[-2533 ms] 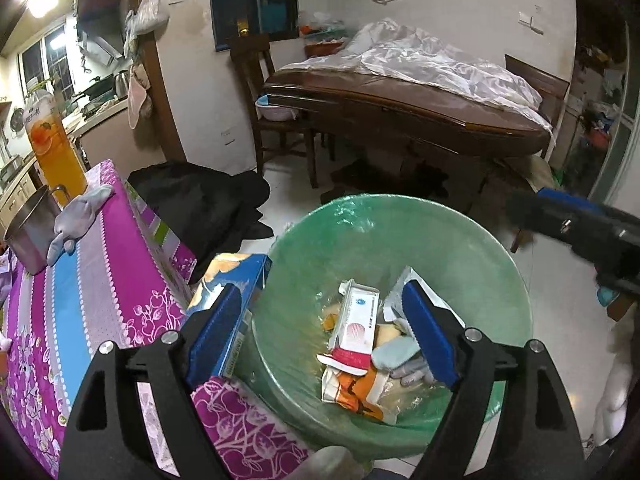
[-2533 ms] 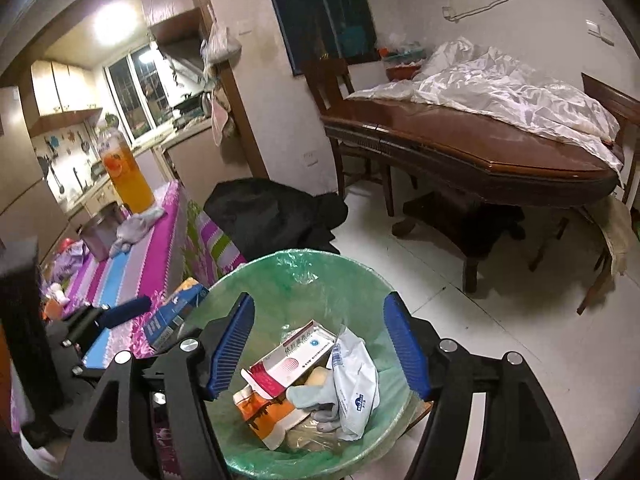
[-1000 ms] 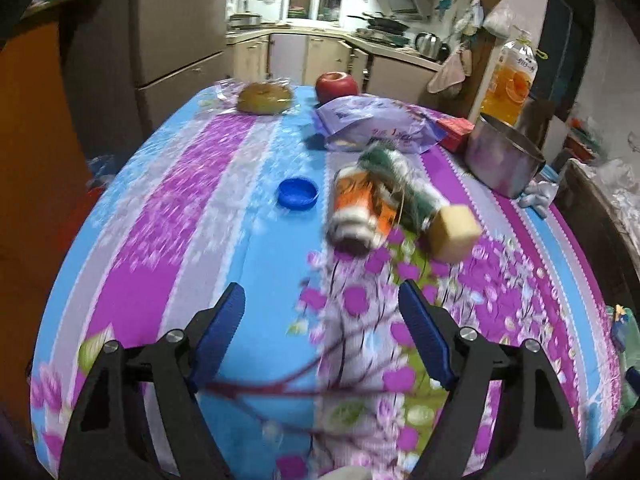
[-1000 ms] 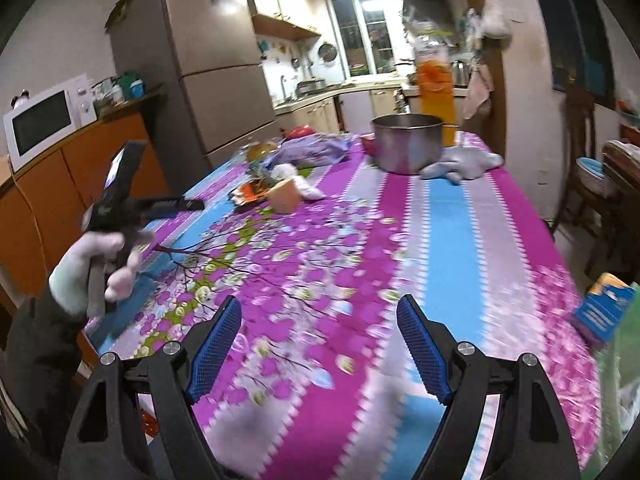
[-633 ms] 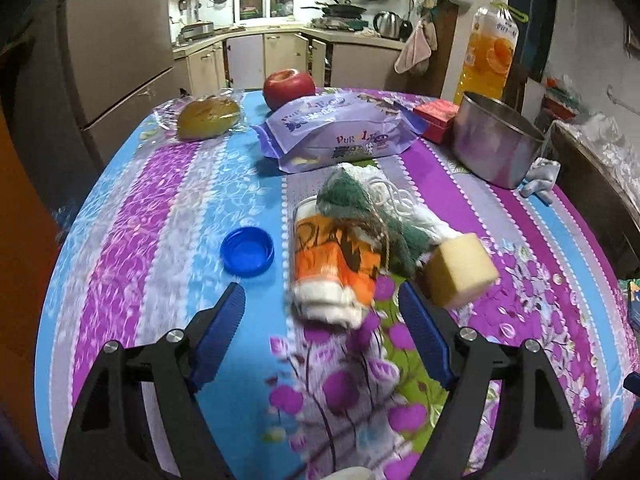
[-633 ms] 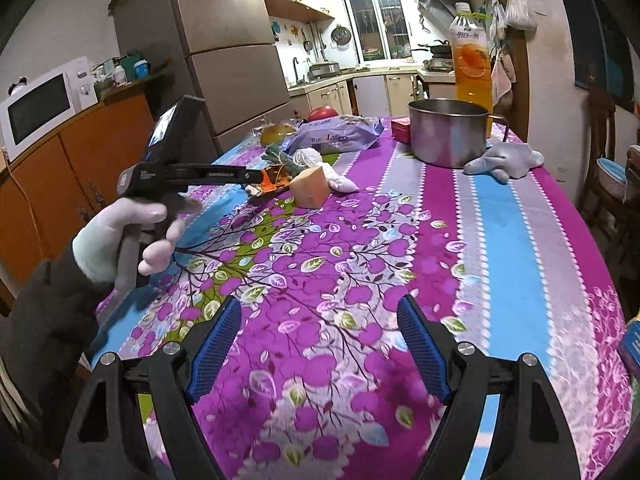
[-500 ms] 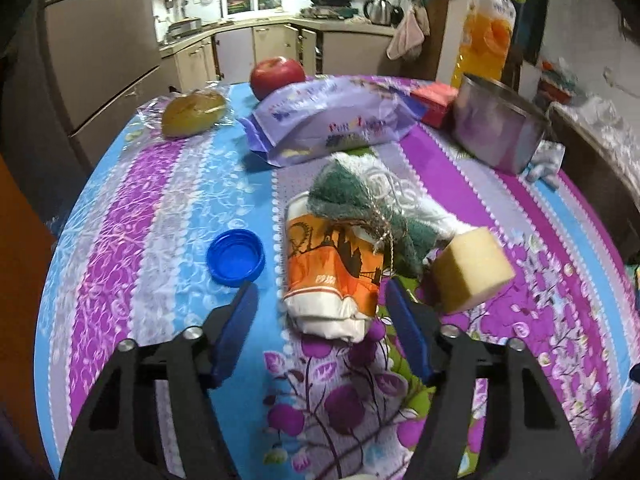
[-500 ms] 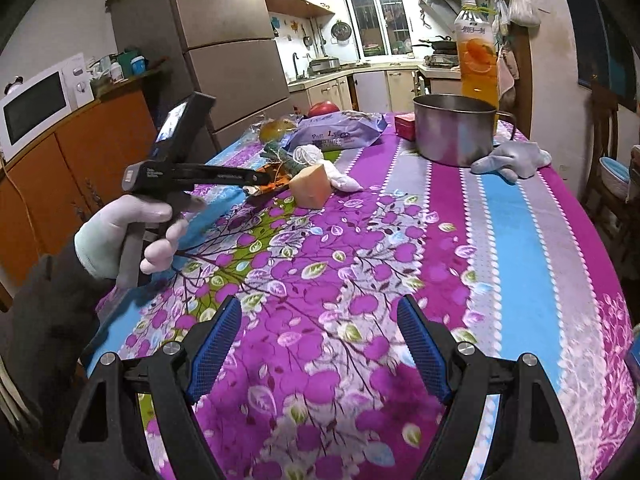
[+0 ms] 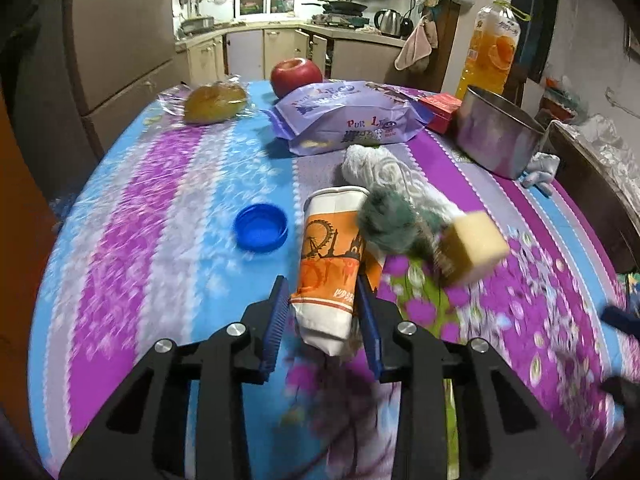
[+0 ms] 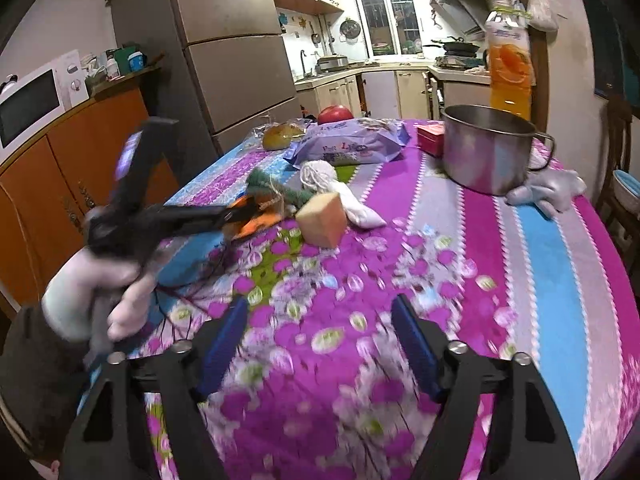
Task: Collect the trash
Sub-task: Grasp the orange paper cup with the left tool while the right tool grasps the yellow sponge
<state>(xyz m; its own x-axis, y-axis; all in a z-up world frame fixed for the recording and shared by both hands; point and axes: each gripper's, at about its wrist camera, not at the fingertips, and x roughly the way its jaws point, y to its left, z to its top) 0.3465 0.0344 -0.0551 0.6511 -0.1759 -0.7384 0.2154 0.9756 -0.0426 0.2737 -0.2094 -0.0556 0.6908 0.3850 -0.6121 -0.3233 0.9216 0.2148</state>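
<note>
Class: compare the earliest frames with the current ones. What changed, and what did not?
Both grippers swung from the green bin to the table. The left gripper has been closing around the crushed orange-and-white paper cup. The right gripper, narrowing, holds nothing. Blue bottle cap and yellow sponge stayed.

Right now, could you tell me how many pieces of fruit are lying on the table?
2. A red apple at the far end, behind the purple snack bag, and a yellowish fruit in clear wrap to its left. More could be hidden behind the steel pot.
</note>
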